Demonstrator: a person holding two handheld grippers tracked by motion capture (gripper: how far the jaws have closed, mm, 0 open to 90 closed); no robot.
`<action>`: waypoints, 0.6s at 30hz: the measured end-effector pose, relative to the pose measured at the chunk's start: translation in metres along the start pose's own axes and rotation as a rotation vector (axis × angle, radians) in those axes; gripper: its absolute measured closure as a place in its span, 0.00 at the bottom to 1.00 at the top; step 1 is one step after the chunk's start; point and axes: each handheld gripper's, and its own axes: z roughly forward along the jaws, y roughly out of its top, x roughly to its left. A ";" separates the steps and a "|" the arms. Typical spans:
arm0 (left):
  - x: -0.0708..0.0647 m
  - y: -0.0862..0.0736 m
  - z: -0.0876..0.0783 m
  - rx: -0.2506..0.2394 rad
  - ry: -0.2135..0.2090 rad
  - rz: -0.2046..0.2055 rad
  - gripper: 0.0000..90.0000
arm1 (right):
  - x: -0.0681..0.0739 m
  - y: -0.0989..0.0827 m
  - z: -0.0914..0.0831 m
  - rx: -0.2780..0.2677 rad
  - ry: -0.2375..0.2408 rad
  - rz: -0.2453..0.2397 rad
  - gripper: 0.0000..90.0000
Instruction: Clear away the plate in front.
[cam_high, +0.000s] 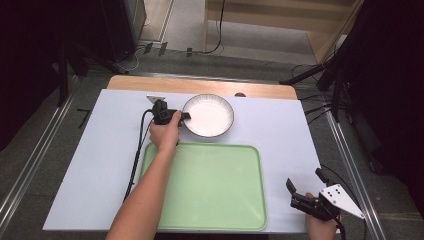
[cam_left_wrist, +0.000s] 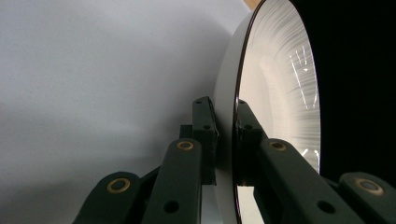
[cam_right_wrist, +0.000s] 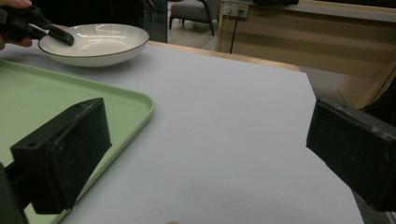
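Bowl (cam_high: 209, 116) rim is clamped between my left tongs (cam_high: 184, 116), one jaw inside the rim and one outside, at the bowl's left edge. My left hand (cam_high: 165, 132) sits just beside the bowl, on its near-left side. Green tray (cam_high: 210, 187) lies just beside the bowl on the near side, on the white-covered table (cam_high: 90, 165). My right tongs (cam_high: 290, 192) stand apart, holding nothing, well away from the bowl, past the tray's near right corner.
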 end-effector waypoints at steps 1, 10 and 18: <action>0.000 0.000 -0.002 0.003 -0.002 0.012 0.93 | 0.000 0.000 0.000 0.001 0.000 0.002 0.00; 0.003 0.000 -0.024 0.019 -0.084 0.014 0.93 | -0.001 0.000 0.001 -0.003 0.000 0.003 0.00; 0.003 0.000 -0.047 0.035 -0.054 0.077 0.93 | 0.000 0.001 0.001 -0.002 -0.004 -0.001 0.00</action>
